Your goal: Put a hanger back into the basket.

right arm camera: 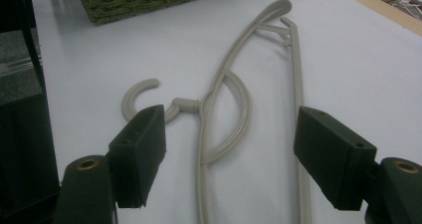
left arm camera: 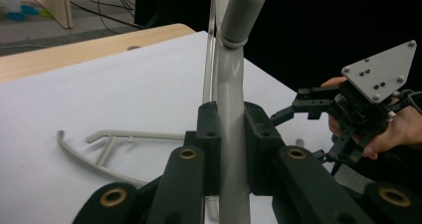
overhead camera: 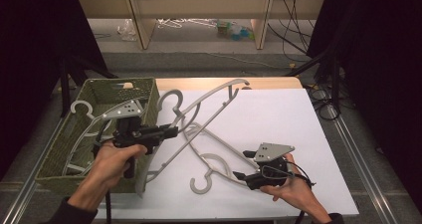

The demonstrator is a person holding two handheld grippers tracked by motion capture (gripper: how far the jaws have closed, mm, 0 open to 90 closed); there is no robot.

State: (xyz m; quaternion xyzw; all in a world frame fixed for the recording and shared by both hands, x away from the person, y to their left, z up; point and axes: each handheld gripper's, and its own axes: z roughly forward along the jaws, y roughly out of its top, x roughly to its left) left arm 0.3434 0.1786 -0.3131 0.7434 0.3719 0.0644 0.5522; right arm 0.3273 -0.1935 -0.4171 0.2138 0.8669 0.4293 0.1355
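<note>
The left gripper (overhead camera: pixel 171 131) is clenched on a grey plastic clothes hanger (overhead camera: pixel 209 107), presumably to carry it to the green woven basket (overhead camera: pixel 107 87) beside its fingers, where another hanger (overhead camera: pixel 82 109) lies. The right gripper (overhead camera: pixel 238 175) rests released over a second grey hanger (right arm camera: pixel 224 114) on the white table (overhead camera: pixel 278 119); the two hangers cross and could snag.

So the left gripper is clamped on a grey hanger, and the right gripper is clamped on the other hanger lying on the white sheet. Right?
Not quite. The left gripper is clamped on a grey hanger, but the right gripper holds nothing: the right gripper view shows its jaws standing open above the other hanger, which lies on the white sheet.
</note>
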